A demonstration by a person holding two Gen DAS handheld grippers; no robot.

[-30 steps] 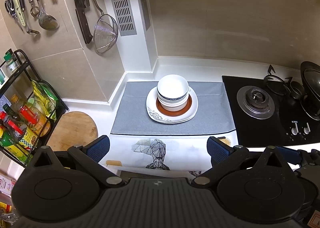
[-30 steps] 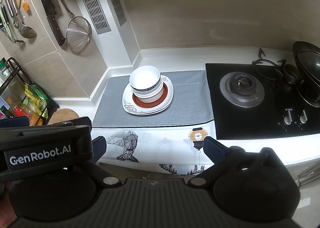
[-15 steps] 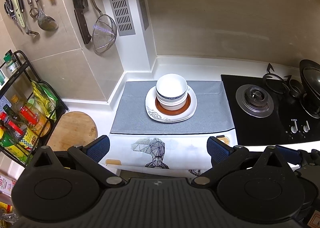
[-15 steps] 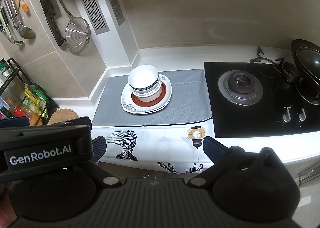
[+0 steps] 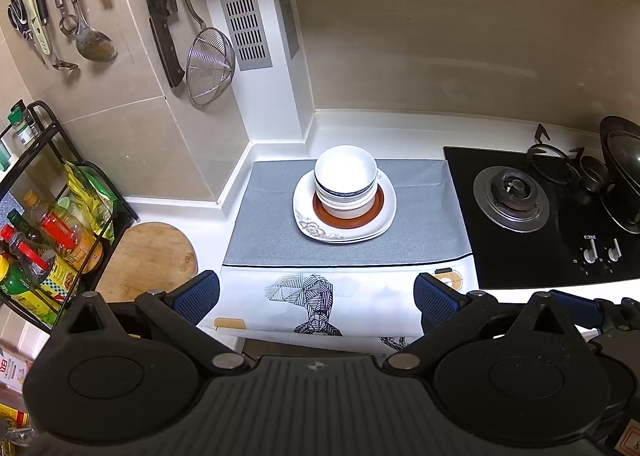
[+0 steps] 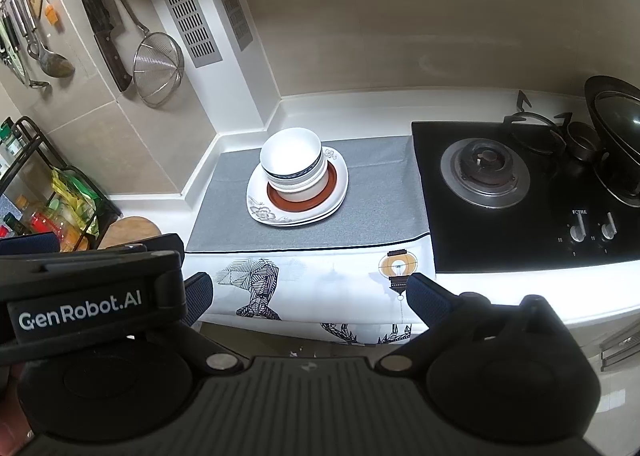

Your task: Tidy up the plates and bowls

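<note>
A stack of white bowls [image 5: 345,176] with blue bands sits on a brown-rimmed plate [image 5: 349,214], which rests on white floral plates [image 5: 320,230] on the grey mat [image 5: 264,232]. The same stack [image 6: 291,160] shows in the right wrist view. My left gripper [image 5: 316,298] is open and empty, held back in front of the counter edge. My right gripper [image 6: 306,296] is open and empty, also well short of the stack. The left gripper's body [image 6: 88,296] covers the lower left of the right wrist view.
A black gas hob [image 5: 536,212] with a wok [image 5: 624,180] lies right of the mat. A wooden board [image 5: 148,256] and a bottle rack [image 5: 44,224] stand at the left. Utensils, a knife and a strainer [image 5: 210,68] hang on the wall. A printed cloth [image 5: 320,296] drapes over the counter front.
Both grippers have drifted slightly back and up from the counter, so the stack looks a little farther away. The dishes have not moved and the jaws stay open.
</note>
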